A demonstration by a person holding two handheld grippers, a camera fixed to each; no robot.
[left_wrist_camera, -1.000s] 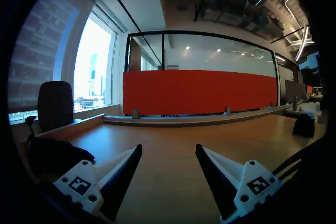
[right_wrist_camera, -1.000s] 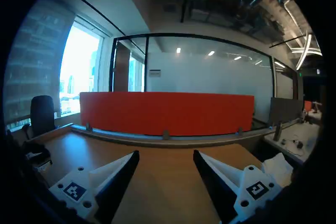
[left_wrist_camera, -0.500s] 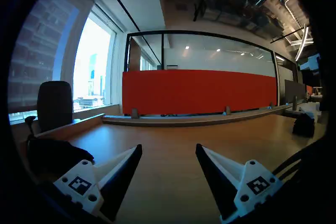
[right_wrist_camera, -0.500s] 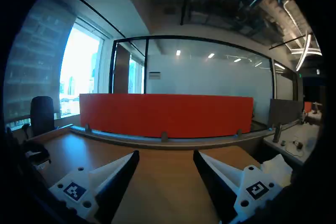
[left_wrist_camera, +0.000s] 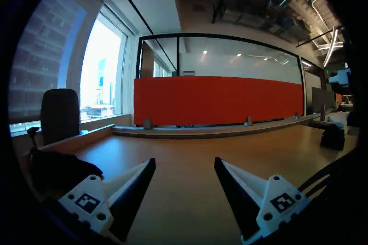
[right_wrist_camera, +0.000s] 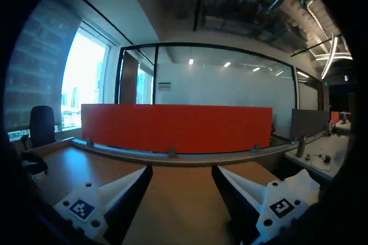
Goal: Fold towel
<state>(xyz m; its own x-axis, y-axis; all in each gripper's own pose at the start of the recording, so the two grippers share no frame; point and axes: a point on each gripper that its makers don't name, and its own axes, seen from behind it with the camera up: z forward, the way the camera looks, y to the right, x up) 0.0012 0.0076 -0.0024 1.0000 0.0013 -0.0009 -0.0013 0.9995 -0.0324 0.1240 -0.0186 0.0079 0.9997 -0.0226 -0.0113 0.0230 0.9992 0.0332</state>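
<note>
Left gripper: the white two-finger left gripper (left_wrist_camera: 184,159) with black inner faces is spread wide, nothing between its fingers (left_wrist_camera: 131,185); it hangs low over the table and points along it.

Right gripper: the white two-finger right gripper (right_wrist_camera: 181,168) is likewise released, jaws well apart and holding nothing (each finger carries a square black-and-white marker).

Table: a long, light brown wooden tabletop (left_wrist_camera: 184,217) runs ahead under both grippers; the stretch between each pair of fingers is bare wood.

Towel: a white crumpled cloth (right_wrist_camera: 304,181) (I take it for the towel, though I cannot tell for sure) lies low at the right of the right gripper view, just beside and partly behind that gripper's right finger. Whether it touches the finger I cannot tell, nor what it rests on. It looks bunched, not folded flat.

Far edge: a long red flat partition panel (left_wrist_camera: 216,100) stands along the table's far side, with a glass wall behind it.

Left side: a black high-backed office chair (left_wrist_camera: 60,114) stands by a bright tall window (left_wrist_camera: 101,84); a black soft bundle (left_wrist_camera: 60,169) sits on the table near the left finger.

Right side: a small dark object (left_wrist_camera: 332,137) rests on the table, well apart from the left gripper.
</note>
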